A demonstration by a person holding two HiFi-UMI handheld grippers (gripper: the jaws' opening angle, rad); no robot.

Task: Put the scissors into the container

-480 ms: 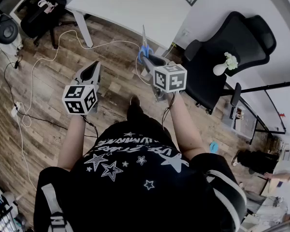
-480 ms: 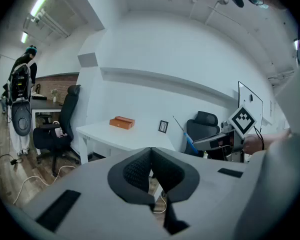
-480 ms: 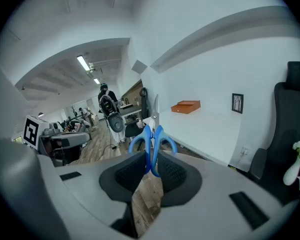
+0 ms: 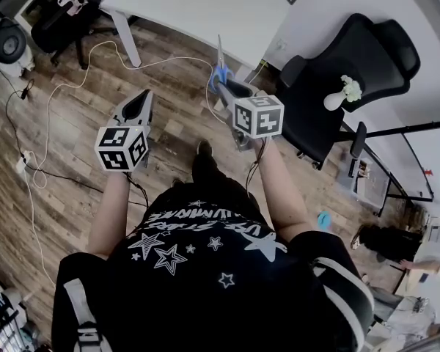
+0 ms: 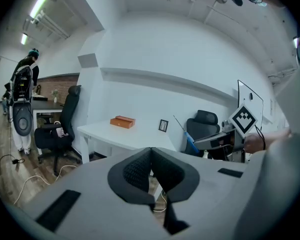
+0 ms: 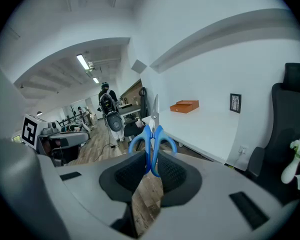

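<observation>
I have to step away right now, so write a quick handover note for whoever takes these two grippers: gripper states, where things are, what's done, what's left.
Left gripper: jaws shut, empty.
Right gripper: jaws shut on the scissors at the blue handles, blades pointing away.
Ahead: white table with an orange box on it; no container clearly in view.
Done: scissors in hand.
Left: find the container, put the scissors in, release.
</observation>
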